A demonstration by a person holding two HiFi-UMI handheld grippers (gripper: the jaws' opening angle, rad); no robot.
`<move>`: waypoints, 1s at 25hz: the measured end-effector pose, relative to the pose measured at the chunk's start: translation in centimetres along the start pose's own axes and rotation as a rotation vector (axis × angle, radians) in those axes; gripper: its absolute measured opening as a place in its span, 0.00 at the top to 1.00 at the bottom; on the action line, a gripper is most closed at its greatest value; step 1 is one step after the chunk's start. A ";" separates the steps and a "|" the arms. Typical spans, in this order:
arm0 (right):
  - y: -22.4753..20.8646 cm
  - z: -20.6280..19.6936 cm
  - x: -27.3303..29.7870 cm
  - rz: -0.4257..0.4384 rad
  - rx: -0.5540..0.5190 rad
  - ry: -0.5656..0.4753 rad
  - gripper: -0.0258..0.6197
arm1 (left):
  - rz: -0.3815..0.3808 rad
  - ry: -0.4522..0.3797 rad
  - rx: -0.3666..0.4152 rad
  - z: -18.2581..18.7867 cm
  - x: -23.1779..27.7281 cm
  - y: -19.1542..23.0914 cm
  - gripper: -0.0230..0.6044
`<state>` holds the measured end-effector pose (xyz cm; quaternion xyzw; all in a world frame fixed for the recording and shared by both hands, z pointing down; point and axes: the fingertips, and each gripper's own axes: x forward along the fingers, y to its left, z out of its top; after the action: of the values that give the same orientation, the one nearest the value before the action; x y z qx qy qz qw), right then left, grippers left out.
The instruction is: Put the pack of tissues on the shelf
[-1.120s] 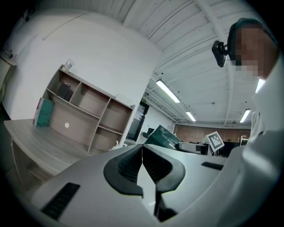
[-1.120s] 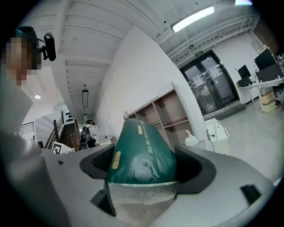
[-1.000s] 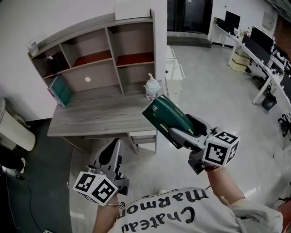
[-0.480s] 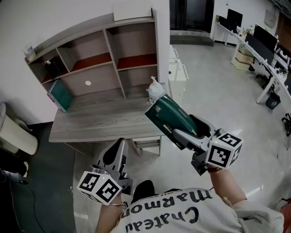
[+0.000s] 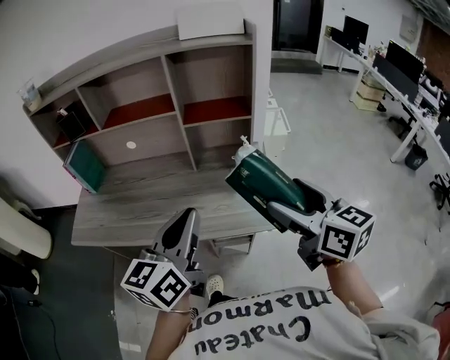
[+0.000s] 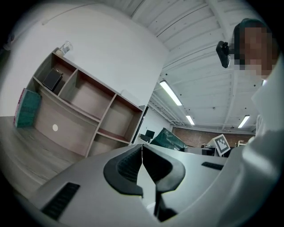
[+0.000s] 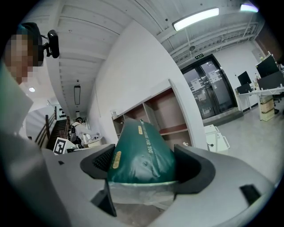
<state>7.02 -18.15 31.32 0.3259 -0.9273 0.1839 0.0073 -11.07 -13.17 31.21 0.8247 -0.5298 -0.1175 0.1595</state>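
My right gripper [image 5: 261, 188] is shut on a dark green pack of tissues [image 5: 259, 180], held up in the air over the desk's right front corner. In the right gripper view the pack [image 7: 141, 155] fills the space between the two jaws, its tip aimed at the shelf [image 7: 153, 119]. The wooden shelf unit [image 5: 151, 98] stands on the back of the desk, with several open compartments. My left gripper [image 5: 184, 223] hangs low at the desk's front edge, its jaws shut together with nothing between them [image 6: 142, 163].
A green box [image 5: 83, 166] leans in the lower left shelf bay, a dark object [image 5: 70, 121] sits in the upper left bay. A white box [image 5: 211, 21] lies on the shelf top. A clear bottle [image 5: 242, 149] stands partly hidden behind the pack. White drawers [image 5: 280, 125] and office desks [image 5: 411, 91] stand right.
The person has stepped closer to the desk: the desk and shelf now sit lower and larger in the head view. Both grippers keep their poses; the pack stays held.
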 end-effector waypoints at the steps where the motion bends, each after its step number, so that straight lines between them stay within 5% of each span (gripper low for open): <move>1: 0.0 0.3 0.5 -0.003 -0.006 -0.009 0.31 | -0.012 0.000 0.007 0.4 0.5 0.4 0.93; 19: -3.7 4.6 13.2 -0.215 0.012 -0.137 0.31 | -0.188 0.056 0.088 8.3 9.0 13.1 0.93; 25: -4.3 3.8 13.5 -0.315 -0.003 -0.134 0.31 | -0.250 0.096 0.063 7.6 10.6 15.3 0.93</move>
<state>-0.63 -30.73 31.02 0.4785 -0.8636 0.1569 -0.0253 -22.28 -29.80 29.89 0.8936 -0.4179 -0.0800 0.1428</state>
